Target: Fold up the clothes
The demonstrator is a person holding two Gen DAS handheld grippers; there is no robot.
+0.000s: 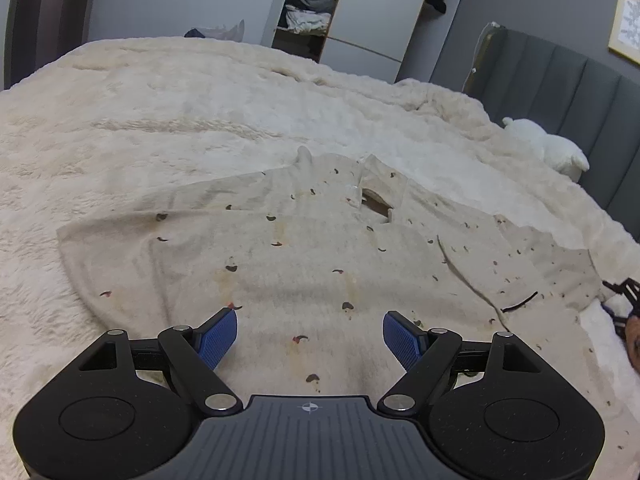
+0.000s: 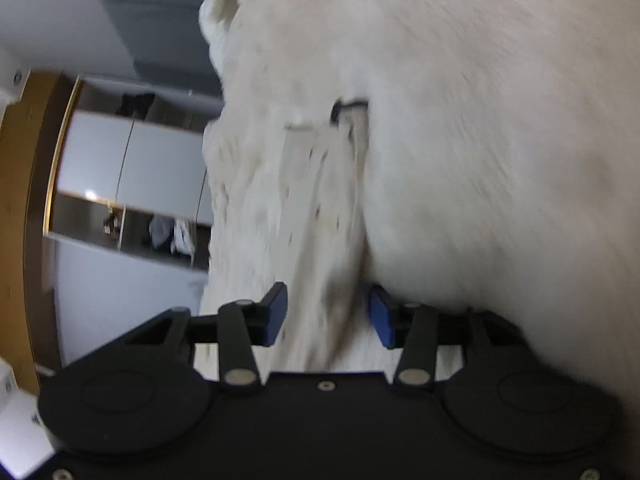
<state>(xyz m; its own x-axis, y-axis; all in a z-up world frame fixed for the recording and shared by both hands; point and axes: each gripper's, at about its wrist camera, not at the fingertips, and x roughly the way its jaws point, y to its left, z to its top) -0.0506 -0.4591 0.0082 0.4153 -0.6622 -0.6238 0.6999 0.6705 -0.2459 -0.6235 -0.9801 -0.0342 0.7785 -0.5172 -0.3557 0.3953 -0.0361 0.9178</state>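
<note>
Left claw tilted down over near part of garment, blue pads spread wide, nothing between them. Cream spotted garment spread flat on fluffy blanket covering bed, toward bed's headboard side; long axis runs across left view, collar pointing to far edge. Right claw rolled sideways, view blurred; garment fabric lies between its parted pads, contact unclear.

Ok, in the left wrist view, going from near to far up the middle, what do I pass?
Left tongs, standing open → cream patterned garment spread flat → fluffy cream blanket → open wardrobe shelves holding piled clothes.
</note>
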